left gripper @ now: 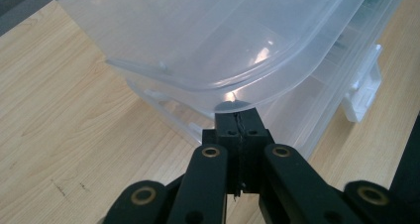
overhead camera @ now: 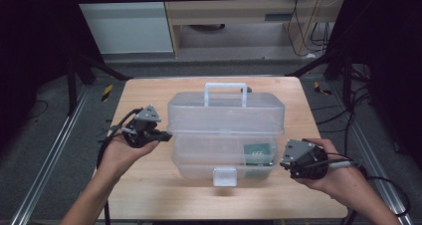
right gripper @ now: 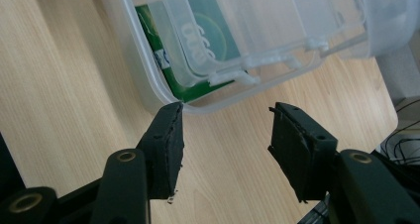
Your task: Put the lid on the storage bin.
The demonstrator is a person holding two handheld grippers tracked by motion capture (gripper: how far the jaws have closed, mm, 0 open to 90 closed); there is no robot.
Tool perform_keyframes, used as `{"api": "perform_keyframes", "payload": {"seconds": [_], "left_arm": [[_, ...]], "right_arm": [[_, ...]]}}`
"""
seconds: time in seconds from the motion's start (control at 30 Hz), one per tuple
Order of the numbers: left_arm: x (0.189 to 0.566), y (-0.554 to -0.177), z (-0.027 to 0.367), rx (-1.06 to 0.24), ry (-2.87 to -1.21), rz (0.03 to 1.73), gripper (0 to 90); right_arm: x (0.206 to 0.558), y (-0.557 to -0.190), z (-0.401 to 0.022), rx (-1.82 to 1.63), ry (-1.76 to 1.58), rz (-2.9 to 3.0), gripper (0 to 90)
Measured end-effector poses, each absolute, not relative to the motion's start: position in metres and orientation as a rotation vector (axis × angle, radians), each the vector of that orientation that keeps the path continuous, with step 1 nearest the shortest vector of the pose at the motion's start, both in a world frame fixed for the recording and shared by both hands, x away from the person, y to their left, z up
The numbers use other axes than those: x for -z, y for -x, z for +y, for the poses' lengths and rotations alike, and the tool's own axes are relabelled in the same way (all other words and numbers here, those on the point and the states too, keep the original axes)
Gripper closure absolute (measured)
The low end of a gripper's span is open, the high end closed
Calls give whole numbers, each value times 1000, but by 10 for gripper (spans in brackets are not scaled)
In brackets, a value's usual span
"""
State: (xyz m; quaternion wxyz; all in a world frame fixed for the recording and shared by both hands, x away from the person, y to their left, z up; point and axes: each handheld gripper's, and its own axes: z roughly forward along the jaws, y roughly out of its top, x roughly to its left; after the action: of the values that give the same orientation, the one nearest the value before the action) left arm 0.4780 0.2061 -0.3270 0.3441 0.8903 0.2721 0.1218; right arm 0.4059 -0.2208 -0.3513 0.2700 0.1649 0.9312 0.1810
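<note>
While left gripper [left gripper: 236, 120], jaws shut and empty, props lid [overhead camera: 225, 113], slip drops it; right gripper [right gripper: 225, 135] half-open, empty, near box [overhead camera: 199, 166] corner.

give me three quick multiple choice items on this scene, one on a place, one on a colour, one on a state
1. Where in the box does the packet lie?
A. at its right end
B. at its left end
C. on top of the lid

2. What colour is the packet?
A. red
B. green
C. yellow

3. How do the jaws of the right gripper stand?
A. shut on the latch
B. shut on the packet
C. open, with nothing between them

Answers:
1 A, the high view shows it in the base beside the right gripper.
2 B, it shows green through the clear wall in the high view and the right gripper view.
3 C, bare table shows between the parted jaws.
</note>
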Motion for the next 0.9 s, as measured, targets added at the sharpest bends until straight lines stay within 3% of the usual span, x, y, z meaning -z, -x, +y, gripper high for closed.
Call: {"api": "perform_keyframes", "payload": {"seconds": [0.9], "left_arm": [[342,-466,210,-352,-2270,703,899]], "right_arm": [[383,-406,-250,-508,-640,2472,406]]}}
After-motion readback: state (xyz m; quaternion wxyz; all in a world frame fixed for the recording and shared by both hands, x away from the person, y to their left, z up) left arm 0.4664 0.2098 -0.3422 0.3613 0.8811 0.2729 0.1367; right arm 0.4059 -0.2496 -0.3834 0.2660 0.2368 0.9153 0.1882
